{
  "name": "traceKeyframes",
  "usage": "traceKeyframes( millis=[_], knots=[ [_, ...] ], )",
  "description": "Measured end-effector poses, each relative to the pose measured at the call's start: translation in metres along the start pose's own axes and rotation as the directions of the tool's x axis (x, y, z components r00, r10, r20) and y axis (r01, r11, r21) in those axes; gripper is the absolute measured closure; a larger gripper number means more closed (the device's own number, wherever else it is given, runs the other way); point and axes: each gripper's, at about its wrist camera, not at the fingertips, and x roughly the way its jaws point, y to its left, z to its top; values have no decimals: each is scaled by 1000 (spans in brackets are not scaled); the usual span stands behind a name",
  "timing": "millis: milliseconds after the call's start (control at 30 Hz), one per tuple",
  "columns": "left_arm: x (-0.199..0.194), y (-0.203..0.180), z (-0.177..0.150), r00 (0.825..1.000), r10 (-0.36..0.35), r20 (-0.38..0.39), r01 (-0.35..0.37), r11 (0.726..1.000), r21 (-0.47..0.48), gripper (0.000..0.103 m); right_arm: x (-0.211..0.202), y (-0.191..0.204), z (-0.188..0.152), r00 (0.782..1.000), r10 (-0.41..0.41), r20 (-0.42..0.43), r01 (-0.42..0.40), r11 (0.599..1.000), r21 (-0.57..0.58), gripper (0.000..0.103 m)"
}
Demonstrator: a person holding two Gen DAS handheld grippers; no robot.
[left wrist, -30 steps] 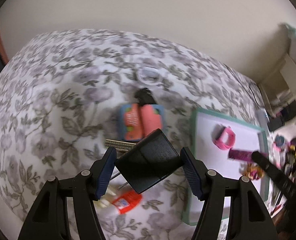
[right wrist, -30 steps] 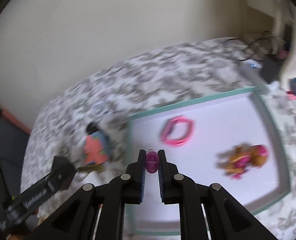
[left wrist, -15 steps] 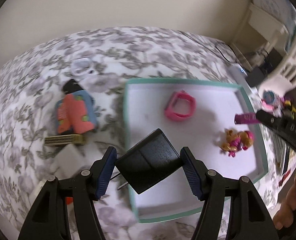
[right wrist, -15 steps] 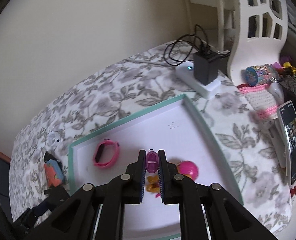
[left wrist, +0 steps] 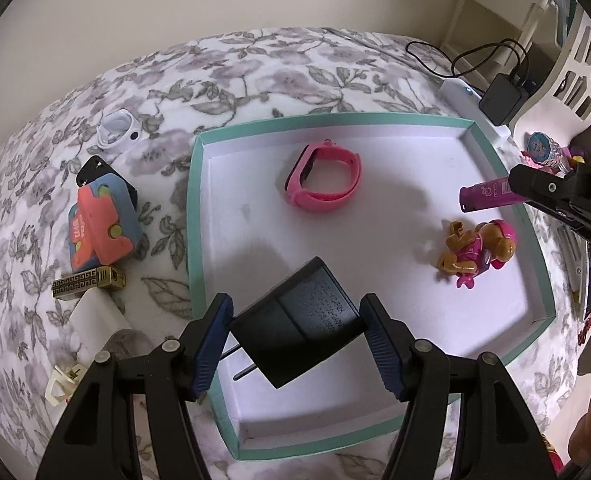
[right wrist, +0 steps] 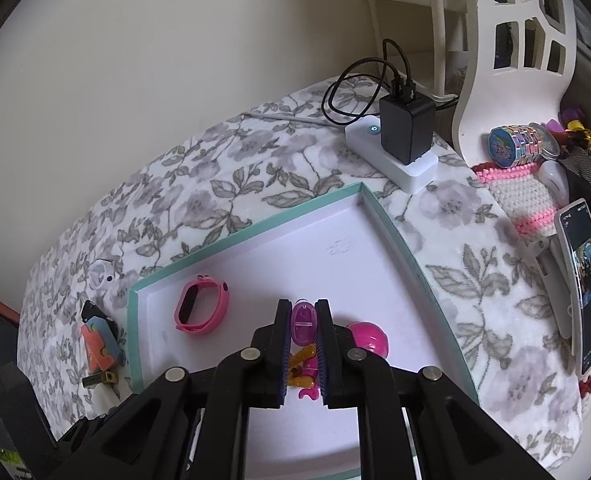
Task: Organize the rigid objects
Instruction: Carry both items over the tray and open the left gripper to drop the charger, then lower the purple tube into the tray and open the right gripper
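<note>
Both grippers have swung over from the flowery cloth [left wrist: 255, 60] and now hang above the tray [left wrist: 194, 216]. My left gripper [left wrist: 295, 330] squeezes a black plug [left wrist: 295, 324] tight, just over the near corner. My right gripper [right wrist: 303, 330] pinches a purple tube [right wrist: 304, 318] above the toy dog [left wrist: 475, 254]. Ahead of both lies the pink watch [left wrist: 323, 178]. If the tube drops now, I think it hits the dog and bounces out.
</note>
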Motion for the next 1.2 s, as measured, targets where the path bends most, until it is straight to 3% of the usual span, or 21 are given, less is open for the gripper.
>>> traceKeyframes(
  millis=[467,733,800,867,900,967,1100,1200],
  knots=[
    [6,0,-2,1000,21,-8,-21,999,26,35,22,2,-10,997,-12,-80,9,999,-31,91],
    [2,8,0,999,37,7,-37,999,-4,34,21,6,-10,997,-28,-73,25,999,-47,89],
    [1,13,1,999,45,11,-45,999,-20,25,21,7,-10,997,-40,-69,36,998,-54,89],
    [-1,18,2,998,52,20,-51,998,-41,13,21,8,-10,996,-56,-68,52,996,-66,81],
    [-2,20,3,998,55,26,-53,997,-50,13,22,9,-11,995,-65,-69,60,995,-76,76],
    [-5,25,5,997,66,41,-64,996,-69,13,23,10,-12,995,-71,-65,66,994,-82,49],
    [-9,36,6,993,100,63,-93,990,-105,11,22,10,-11,995,-81,-50,76,993,-94,40],
    [-11,47,7,990,120,69,-109,983,-149,11,21,11,-11,996,-84,-36,80,992,-101,27]
  ],
)
